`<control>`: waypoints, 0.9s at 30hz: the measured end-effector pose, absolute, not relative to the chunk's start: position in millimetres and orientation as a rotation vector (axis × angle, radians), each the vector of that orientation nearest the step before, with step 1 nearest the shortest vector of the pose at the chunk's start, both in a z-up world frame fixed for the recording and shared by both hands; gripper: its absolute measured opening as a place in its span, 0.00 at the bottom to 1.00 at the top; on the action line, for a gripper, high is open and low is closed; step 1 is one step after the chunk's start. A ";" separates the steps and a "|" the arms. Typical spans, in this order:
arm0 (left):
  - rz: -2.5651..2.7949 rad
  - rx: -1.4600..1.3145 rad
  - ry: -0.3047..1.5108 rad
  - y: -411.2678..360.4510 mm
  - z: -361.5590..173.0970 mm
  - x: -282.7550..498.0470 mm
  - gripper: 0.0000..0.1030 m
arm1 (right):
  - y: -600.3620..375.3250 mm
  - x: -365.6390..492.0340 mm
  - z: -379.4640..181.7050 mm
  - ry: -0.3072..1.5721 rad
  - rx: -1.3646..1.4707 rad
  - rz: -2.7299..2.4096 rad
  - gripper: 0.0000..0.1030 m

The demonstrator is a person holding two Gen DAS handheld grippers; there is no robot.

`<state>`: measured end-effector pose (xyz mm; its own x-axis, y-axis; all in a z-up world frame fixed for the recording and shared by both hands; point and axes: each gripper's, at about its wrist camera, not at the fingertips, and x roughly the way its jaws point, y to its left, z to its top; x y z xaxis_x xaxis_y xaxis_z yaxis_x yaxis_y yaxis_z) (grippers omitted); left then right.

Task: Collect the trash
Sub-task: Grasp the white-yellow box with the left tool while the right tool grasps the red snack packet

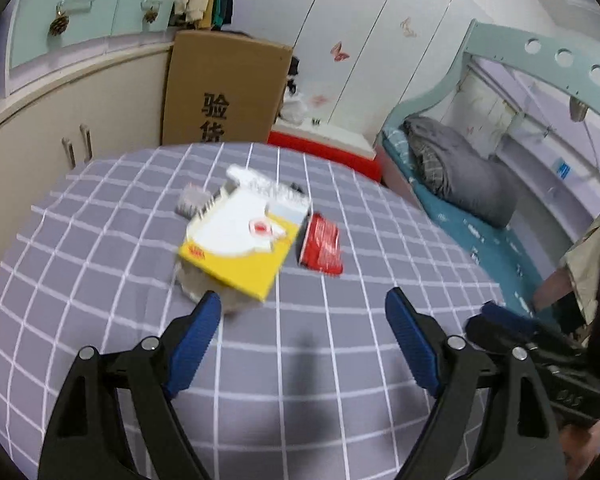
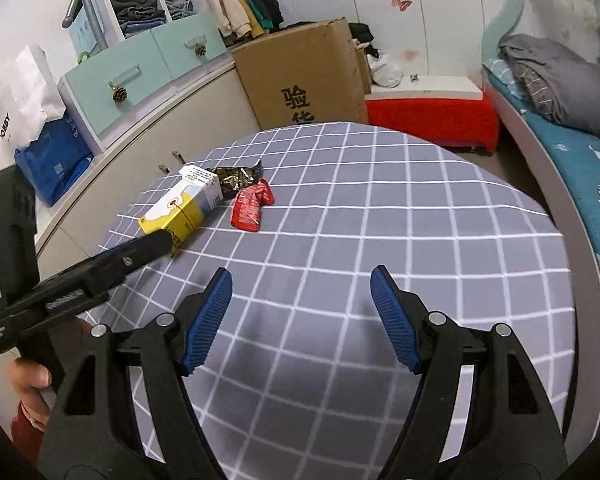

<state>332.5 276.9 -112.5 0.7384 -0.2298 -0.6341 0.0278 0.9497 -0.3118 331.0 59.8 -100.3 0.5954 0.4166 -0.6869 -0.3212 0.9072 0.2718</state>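
Note:
A small heap of trash lies on the grey checked tablecloth (image 1: 340, 380). It holds a yellow and white carton (image 1: 240, 248), a red wrapper (image 1: 320, 248), a grey wrapper (image 1: 190, 200) and a crumpled clear piece (image 1: 204, 292) under the carton. My left gripper (image 1: 303, 300) hangs open just short of the carton, nothing between its blue pads. In the right wrist view the carton (image 2: 184, 208), the red wrapper (image 2: 252, 206) and a dark foil wrapper (image 2: 238, 176) lie far left. My right gripper (image 2: 302, 276) is open over bare cloth (image 2: 380, 208), well to the right of the heap.
A tall cardboard box (image 2: 304, 76) and a red stool (image 2: 432, 116) stand behind the table. A cabinet with mint drawers (image 2: 140, 68) runs along the left. A bed with a grey blanket (image 2: 556, 76) is to the right. A person's hand (image 2: 28, 376) holds the left gripper's handle.

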 end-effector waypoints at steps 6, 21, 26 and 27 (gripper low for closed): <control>-0.200 -0.388 0.722 292.9 -111.0 349.4 0.80 | 71.1 349.8 -103.5 0.842 0.129 0.435 0.69; -0.271 -0.598 0.779 311.8 -139.2 373.7 0.15 | 112.2 390.6 -115.0 0.885 0.088 0.444 0.69; -0.213 -0.549 0.672 316.2 -116.7 354.0 0.09 | 130.6 409.0 -121.0 0.902 0.057 0.438 0.69; -0.197 -0.540 0.649 317.1 -112.6 350.0 0.09 | 133.4 412.6 -121.8 0.906 0.056 0.438 0.69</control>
